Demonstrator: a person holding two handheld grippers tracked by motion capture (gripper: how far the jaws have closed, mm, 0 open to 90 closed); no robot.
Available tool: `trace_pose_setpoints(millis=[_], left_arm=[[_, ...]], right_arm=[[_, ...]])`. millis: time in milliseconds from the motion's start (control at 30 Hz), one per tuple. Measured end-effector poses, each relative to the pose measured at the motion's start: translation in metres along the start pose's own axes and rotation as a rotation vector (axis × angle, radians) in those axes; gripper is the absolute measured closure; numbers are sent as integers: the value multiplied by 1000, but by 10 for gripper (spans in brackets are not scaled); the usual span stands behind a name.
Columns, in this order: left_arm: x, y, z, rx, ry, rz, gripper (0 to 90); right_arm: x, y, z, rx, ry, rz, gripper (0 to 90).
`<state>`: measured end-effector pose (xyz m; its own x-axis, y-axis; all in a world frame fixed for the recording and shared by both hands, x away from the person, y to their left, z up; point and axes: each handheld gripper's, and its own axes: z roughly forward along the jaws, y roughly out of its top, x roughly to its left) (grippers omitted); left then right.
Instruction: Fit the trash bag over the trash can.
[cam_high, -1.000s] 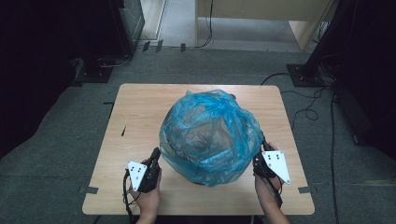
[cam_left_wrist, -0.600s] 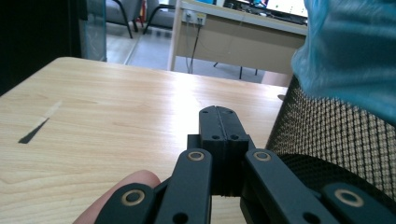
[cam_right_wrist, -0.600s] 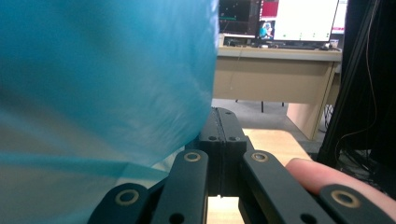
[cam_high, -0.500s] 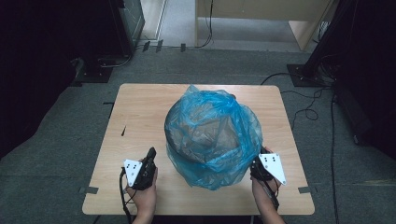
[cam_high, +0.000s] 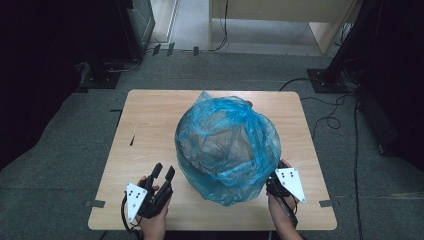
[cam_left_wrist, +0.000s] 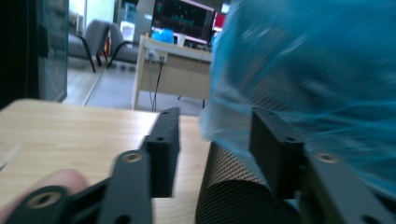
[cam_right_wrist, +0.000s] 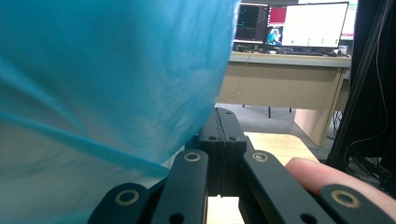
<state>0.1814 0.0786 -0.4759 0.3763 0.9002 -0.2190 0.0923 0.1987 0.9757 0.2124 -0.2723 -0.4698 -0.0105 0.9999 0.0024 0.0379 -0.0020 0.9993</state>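
Our left gripper (cam_high: 164, 175) rests on the worktop (cam_high: 150, 125), jaws apart, just beside the blue plastic bag (cam_high: 227, 145) at the worktop's middle. Our right gripper (cam_high: 278, 176) has jaws together against the bag's edge.

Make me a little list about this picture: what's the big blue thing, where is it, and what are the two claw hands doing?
big thing: crinkly blue see-through plastic bag, puffed over a dark woven object
place: middle of the light wooden table
left gripper: jaws open, beside the bag, holding nothing
right gripper: jaws shut, at the bag's lower edge; cannot tell if plastic is pinched
around the table: grey carpet floor, black cables
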Motion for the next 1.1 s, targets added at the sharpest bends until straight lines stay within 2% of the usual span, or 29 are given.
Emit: trace_pose_setpoints(millis=[100, 200, 300, 367, 433, 467, 533, 567, 667, 767, 833, 1000, 1100], left_arm=[[-14, 3, -10, -19, -52, 41, 424], [-32, 4, -21, -24, -135, 73, 355], [-50, 4, -30, -35, -200, 91, 302], [-58, 4, -32, -29, -234, 79, 246], [-64, 2, -29, -10, -262, 89, 229], [-66, 0, -27, 1, -268, 98, 235], [-69, -3, -22, 26, -258, 113, 291], [-70, -5, -19, 34, -254, 127, 381], [-70, -7, -12, 58, -232, 156, 687], [-63, -5, -7, 70, -194, 148, 871], [-56, -1, -5, 62, -168, 143, 900], [-34, 11, 3, 55, -102, 90, 900], [-24, 17, 5, 42, -70, 58, 900]], right_arm=[[3, 0, -4, 0, -3, 7, 900], [7, -1, -9, 2, -4, 10, 900], [10, 0, -12, 5, -2, 20, 900], [12, 1, -15, 9, 6, 34, 900], [13, 2, -17, 1, 24, 39, 895], [14, 3, -18, -6, 38, 37, 847], [13, 5, -19, -20, 93, 51, 711], [12, 5, -20, -29, 111, 47, 669], [6, 5, -22, -46, 125, 52, 563], [-4, 4, -23, -52, 121, 31, 519], [-14, 1, -24, -56, 124, 20, 496], [-35, -3, -29, -64, 137, -1, 468], [-45, -2, -32, -69, 107, -5, 468]])
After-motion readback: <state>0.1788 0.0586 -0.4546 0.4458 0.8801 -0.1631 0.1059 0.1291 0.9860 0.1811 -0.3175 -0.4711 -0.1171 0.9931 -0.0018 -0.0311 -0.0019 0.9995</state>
